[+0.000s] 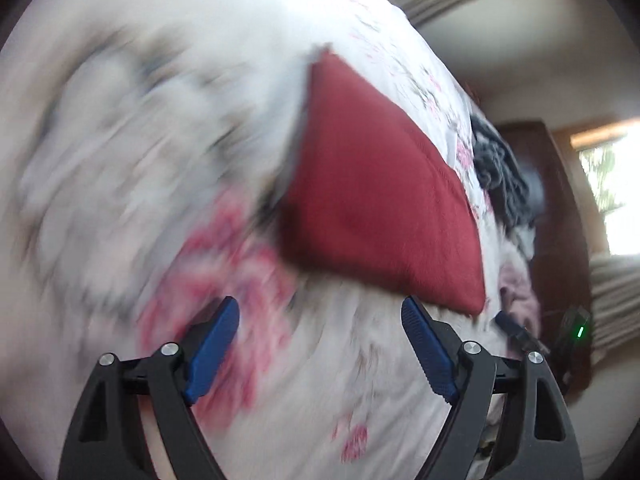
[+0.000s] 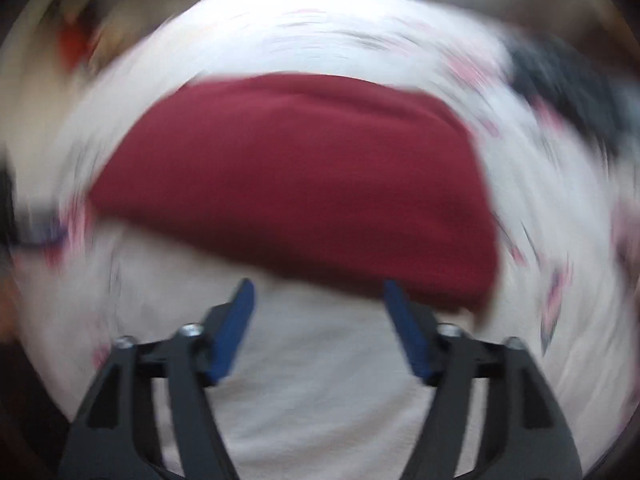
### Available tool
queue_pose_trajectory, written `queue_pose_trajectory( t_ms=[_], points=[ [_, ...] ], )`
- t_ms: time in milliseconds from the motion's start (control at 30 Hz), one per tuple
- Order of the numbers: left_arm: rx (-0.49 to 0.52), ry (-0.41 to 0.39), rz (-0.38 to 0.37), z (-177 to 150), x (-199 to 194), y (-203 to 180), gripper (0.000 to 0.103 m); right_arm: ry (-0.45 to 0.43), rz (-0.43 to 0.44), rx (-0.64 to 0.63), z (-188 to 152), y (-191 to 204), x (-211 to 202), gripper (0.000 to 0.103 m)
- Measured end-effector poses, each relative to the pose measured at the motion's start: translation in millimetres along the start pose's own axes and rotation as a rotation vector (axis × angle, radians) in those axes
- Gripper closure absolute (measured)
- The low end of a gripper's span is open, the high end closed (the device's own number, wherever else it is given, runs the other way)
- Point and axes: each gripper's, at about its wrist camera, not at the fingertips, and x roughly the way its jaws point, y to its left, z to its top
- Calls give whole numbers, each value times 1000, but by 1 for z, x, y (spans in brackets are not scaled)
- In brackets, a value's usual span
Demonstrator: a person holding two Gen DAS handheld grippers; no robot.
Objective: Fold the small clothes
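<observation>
- The red cloth (image 1: 372, 200) lies flat on a bed sheet (image 1: 152, 128) that is white with pink flowers.
- The cloth looks folded already, but both pictures are blurry, so I cannot be sure.
- The left gripper (image 1: 320, 320) has its two blue fingers spread wide. It holds nothing.
- The right gripper (image 2: 318, 292) is spread wide too. It also holds nothing.
- In the left wrist view, the red cloth sits ahead of the gripper and off to its right. The cloth's near corner comes down just beside the right blue finger (image 1: 428, 352).
- In the right wrist view, the red cloth (image 2: 304, 176) lies straight ahead. Its long side runs across from left to right, and its near edge is just past the fingertips.
- I think the right gripper is the nearer one, because it faces the long near edge head on. The left gripper only meets a corner.
- So the next grab likely turns on that near long edge. The gripper must go forward a little to get it between the fingers.
- More clothes sit past the red cloth, near the far side of the bed: a dark grey pile (image 1: 504, 176) and something pinkish (image 1: 520, 296).
</observation>
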Motion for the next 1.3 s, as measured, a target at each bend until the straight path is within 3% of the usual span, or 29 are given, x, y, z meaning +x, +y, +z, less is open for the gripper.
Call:
queue_pose_trajectory(
  t_ms=[100,200,300,533,800,1000,1167,1300],
  points=[
    [-45,-19,-26,-16,-22,18,20,-114,-100,-318,-7,100,-1,22],
    [-77,-44,-40,-22,-29,28,20,-201,-185,-523,-2,170,10,23],
    [-106,-55,-68,-23,-49,52,20,-219,-255,-662,2,215,28,24],
    [-162,-81,-148,-28,-46,69,19,-206,-430,-852,28,249,74,28],
    [-215,-88,-230,-26,-45,87,20,-190,-503,-923,44,257,115,46],
    [-222,-107,-239,-24,-57,87,20,-202,-523,-920,68,264,128,58],
    [-244,-155,-296,-6,-77,84,20,-191,-485,-877,74,262,128,83],
    [-252,-185,-381,34,-90,78,19,-223,-409,-753,90,244,105,87]
  ],
)
